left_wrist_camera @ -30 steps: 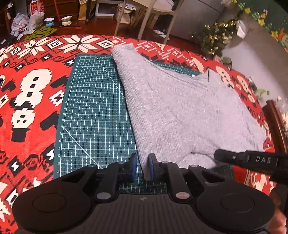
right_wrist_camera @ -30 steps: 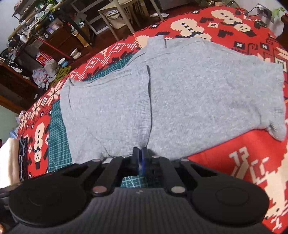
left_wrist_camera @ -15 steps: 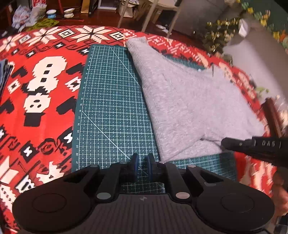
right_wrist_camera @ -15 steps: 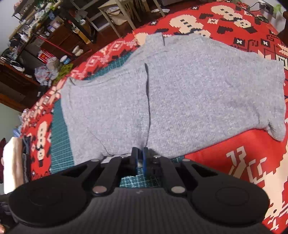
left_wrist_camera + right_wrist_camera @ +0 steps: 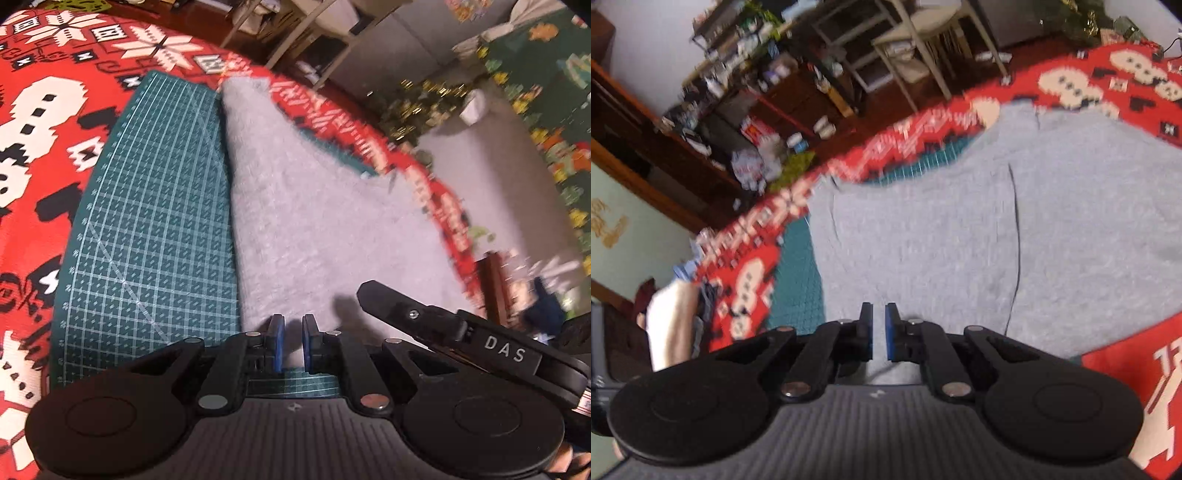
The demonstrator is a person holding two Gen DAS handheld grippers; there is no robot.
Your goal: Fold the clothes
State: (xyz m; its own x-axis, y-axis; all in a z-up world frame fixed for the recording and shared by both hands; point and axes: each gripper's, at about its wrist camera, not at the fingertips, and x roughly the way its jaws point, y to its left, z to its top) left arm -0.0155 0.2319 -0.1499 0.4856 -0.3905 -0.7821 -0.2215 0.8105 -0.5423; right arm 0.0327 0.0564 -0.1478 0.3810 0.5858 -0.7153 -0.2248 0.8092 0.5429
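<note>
The grey sweater (image 5: 317, 229) lies flat across the green cutting mat (image 5: 155, 236) — both the left gripper (image 5: 291, 343) and right gripper (image 5: 878, 332) hover over its near edge, jaws narrowly parted, holding nothing.

bare green cutting mat (image 5: 155, 236) is left open to the left of the grey sweater (image 5: 317, 229); on the right, passage is blocked by the right gripper (image 5: 373, 291).
</note>
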